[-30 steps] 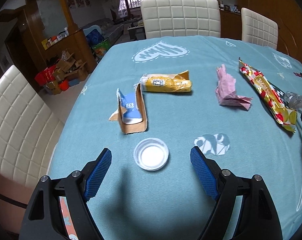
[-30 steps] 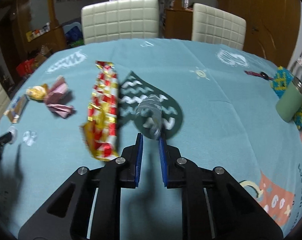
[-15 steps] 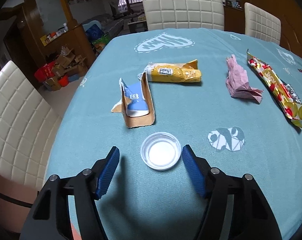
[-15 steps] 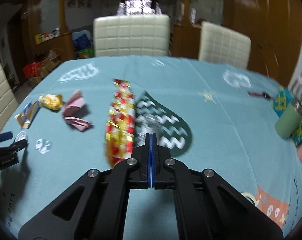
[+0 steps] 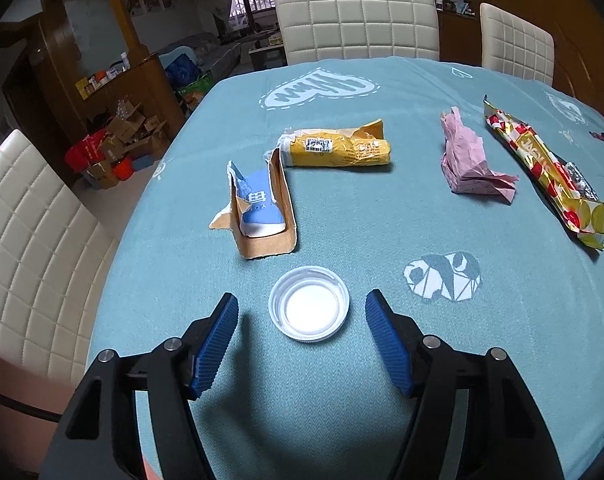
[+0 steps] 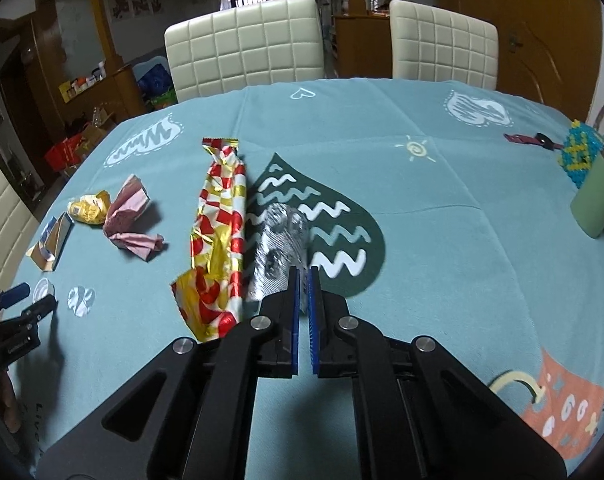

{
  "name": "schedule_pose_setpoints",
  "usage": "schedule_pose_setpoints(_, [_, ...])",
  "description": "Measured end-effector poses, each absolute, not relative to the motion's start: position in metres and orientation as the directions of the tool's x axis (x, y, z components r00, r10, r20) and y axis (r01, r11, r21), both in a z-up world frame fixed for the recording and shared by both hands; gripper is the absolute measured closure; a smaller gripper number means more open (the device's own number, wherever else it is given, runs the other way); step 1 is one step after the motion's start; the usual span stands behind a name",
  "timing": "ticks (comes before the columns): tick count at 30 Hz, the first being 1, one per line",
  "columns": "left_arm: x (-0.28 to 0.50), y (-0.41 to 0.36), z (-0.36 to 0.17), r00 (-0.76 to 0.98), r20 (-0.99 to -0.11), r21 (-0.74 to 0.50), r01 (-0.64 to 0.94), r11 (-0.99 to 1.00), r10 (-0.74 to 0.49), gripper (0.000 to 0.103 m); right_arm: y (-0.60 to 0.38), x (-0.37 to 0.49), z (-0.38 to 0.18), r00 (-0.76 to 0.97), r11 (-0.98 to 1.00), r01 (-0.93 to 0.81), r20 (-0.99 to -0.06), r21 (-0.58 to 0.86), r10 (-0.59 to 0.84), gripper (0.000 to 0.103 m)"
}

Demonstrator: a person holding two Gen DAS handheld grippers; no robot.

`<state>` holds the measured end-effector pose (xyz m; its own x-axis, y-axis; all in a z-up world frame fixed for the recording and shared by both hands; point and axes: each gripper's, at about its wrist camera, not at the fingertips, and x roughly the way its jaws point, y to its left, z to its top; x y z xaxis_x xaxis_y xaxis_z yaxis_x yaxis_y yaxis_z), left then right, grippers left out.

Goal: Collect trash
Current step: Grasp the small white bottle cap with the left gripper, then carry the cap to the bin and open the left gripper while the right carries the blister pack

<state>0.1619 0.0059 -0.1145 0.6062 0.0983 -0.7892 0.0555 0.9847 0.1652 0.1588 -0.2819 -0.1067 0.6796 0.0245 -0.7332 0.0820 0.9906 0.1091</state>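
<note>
A white plastic lid (image 5: 309, 304) lies on the teal tablecloth between the fingers of my open left gripper (image 5: 302, 320), untouched. Beyond it lie a torn blue-and-brown carton (image 5: 261, 208), a yellow wrapper (image 5: 338, 151), crumpled pink paper (image 5: 468, 160) and a long red-and-gold wrapper (image 5: 542, 168). In the right wrist view my right gripper (image 6: 304, 280) is nearly shut, empty, its tips just behind a crushed silver foil wrapper (image 6: 279, 248) that lies beside the red-and-gold wrapper (image 6: 219, 232). The pink paper (image 6: 129, 216) and yellow wrapper (image 6: 87, 208) lie further left.
A green cup (image 6: 598, 196) and a knitted blue-yellow item (image 6: 582, 156) stand at the table's right edge. White padded chairs (image 6: 245, 48) line the far side, and another chair (image 5: 25, 260) stands at the left. The left gripper shows at the right wrist view's left edge (image 6: 21, 300).
My left gripper has moved forward, so the white lid now sits between its fingers, which have narrowed. My right gripper closed, then opened a thin gap, and now sits close to the foil wrapper.
</note>
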Motion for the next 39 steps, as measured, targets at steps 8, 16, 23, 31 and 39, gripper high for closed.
schedule_pose_setpoints(8, [0.162,0.005,-0.115,0.615,-0.783,0.175,0.064,0.983,0.099,0.038,-0.283,0.170,-0.105,0.711,0.988,0.117,-0.703,0.102,-0.012,0.041])
schedule_pose_setpoints(16, [0.162,0.004,-0.116,0.622,-0.777,0.182,0.067,0.981,0.102,0.038,-0.283,0.189,-0.126,0.651,0.987,0.109,-0.759,0.122,0.022,0.057])
schedule_pose_setpoints(23, [0.162,0.004,-0.116,0.626,-0.773,0.184,0.069,0.980,0.101,0.039,-0.283,0.185,-0.130,0.637,0.986,0.121,-0.771,0.111,0.009,0.076])
schedule_pose_setpoints(31, [0.152,0.005,-0.100,0.668,-0.740,0.175,0.080,0.981,0.078,0.064,-0.255,0.168,-0.098,0.691,0.996,0.047,-0.722,0.071,0.019,0.076])
schedule_pose_setpoints(39, [0.137,0.030,-0.085,0.697,-0.712,0.170,0.045,0.985,0.091,0.064,-0.187,0.157,-0.083,0.685,0.991,-0.124,-0.720,0.043,0.117,0.076])
